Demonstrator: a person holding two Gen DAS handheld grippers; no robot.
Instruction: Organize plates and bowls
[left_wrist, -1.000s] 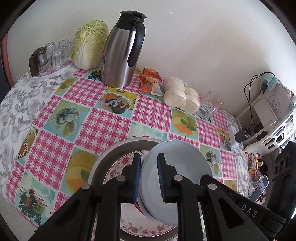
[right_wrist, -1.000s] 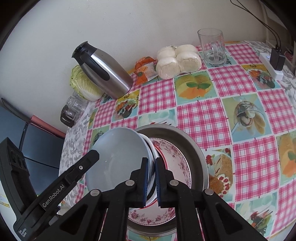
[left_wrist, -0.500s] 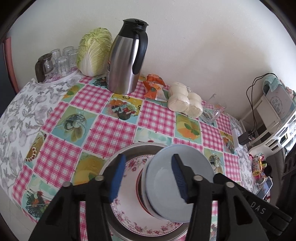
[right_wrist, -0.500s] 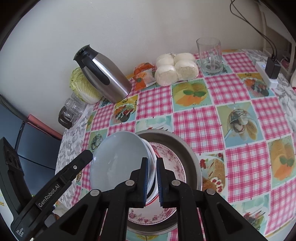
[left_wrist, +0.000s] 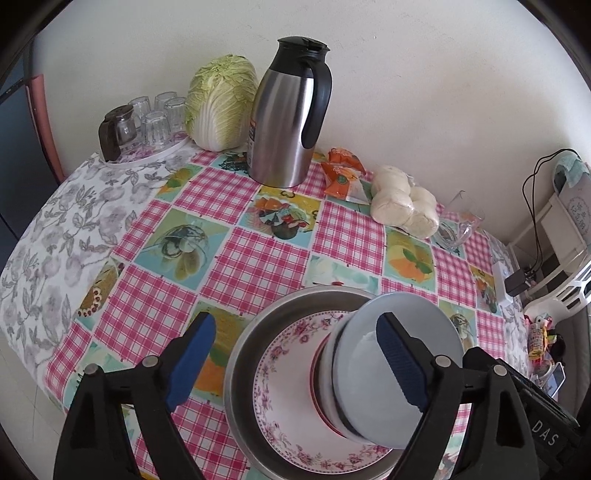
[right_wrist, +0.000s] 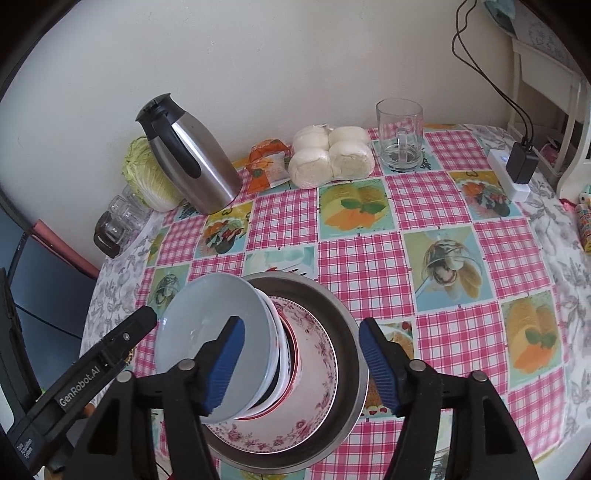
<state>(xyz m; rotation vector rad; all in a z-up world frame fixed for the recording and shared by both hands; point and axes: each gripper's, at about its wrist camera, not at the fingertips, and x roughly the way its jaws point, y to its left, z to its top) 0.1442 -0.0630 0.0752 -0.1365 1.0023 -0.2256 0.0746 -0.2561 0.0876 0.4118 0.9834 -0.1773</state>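
A stack of bowls topped by a pale blue bowl (left_wrist: 399, 332) (right_wrist: 207, 325) stands on a pink floral plate (left_wrist: 288, 369) (right_wrist: 317, 350) inside a steel basin (left_wrist: 251, 339) (right_wrist: 332, 302) at the table's near edge. My left gripper (left_wrist: 295, 365) is open and empty, its jaws wide on either side of the stack and above it. My right gripper (right_wrist: 303, 365) is open and empty too, its jaws spread over the stack and plate.
A steel thermos jug (left_wrist: 288, 114) (right_wrist: 188, 155), a cabbage (left_wrist: 221, 99), a tray of glasses (left_wrist: 147, 122), an orange snack packet (left_wrist: 343, 173), bagged buns (right_wrist: 332, 155) and a glass mug (right_wrist: 399, 133) stand along the wall. A power strip (right_wrist: 509, 177) lies at the right.
Both grippers have opened: the left let go of the blue bowl first, then the right released the rim. Both have drawn back and up from the stack.
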